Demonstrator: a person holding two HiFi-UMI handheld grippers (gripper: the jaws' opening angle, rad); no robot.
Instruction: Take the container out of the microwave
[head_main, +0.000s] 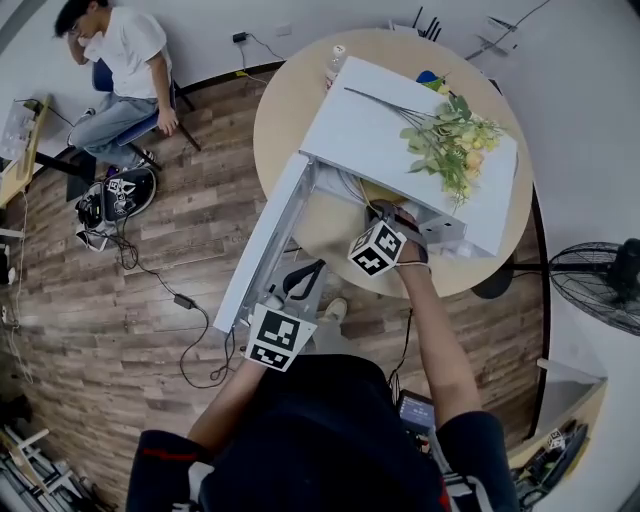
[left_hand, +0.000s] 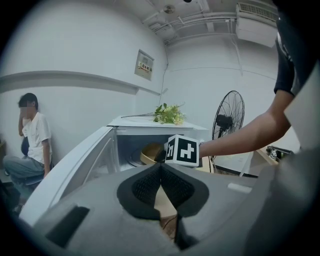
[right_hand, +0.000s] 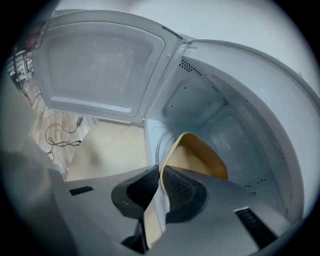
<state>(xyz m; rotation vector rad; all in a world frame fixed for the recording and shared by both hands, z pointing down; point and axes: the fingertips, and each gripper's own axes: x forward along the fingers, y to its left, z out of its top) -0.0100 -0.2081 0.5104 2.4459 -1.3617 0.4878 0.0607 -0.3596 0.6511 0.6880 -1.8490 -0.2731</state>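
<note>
Container (right_hand: 200, 155): sits inside the microwave (head_main: 360, 110), low in the cavity and close to the open front, pinched at its near rim by the right gripper (right_hand: 160, 172). Clamped on that thin tan wall with one pad inside, one outside. Left gripper (left_hand: 161, 172): closed on nothing, held near the swung-out door (head_main: 265, 240). To do the pull well: keep the pinch firm, lift only enough to free the base, draw straight back through the opening, steer clear of the door and the cavity's front lip, avoid tipping further. Looks tilted, mouth facing up and toward the back wall. Seems to run longest from the jaws away into the cavity, though hard to judge the true shape from here
</note>
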